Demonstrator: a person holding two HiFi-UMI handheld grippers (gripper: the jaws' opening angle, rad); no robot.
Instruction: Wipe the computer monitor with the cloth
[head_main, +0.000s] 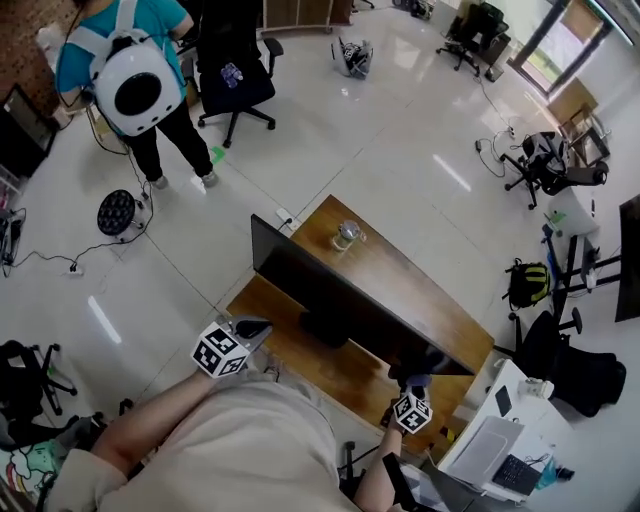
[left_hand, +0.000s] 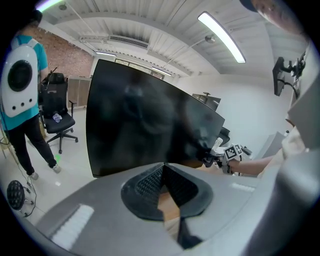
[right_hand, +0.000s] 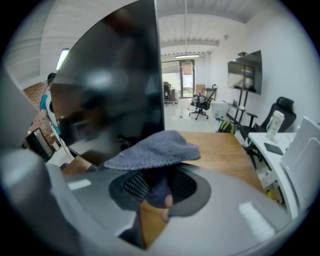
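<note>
The right gripper (right_hand: 158, 189) is clamping its jaws on a fold of the grey-blue cloth (right_hand: 156, 149). The rest of the cloth is spreading out like a cap just above and ahead of the jaw tips. Immediately to the left of this claw, the dark monitor (right_hand: 112, 85) is standing upright. Its near vertical edge is rising almost in line with the jaws, so the claw is looking along the screen, not square at it. The cloth's left rim is overlapping the lower corner of the screen, though I cannot tell whether it is actually touching. To the claw's right and ahead, the wooden desk (right_hand: 227, 145) is running away bare.

The monitor's long axis is stretching from this claw leftward toward the left gripper (left_hand: 164, 186). That gripper's jaws are meeting at the tips with nothing between them, and it is facing the screen's other end. The right claw is the nearer one and is carrying the cloth, so the wipe probably calls for pressing left into the glass and then sweeping along that axis.
</note>
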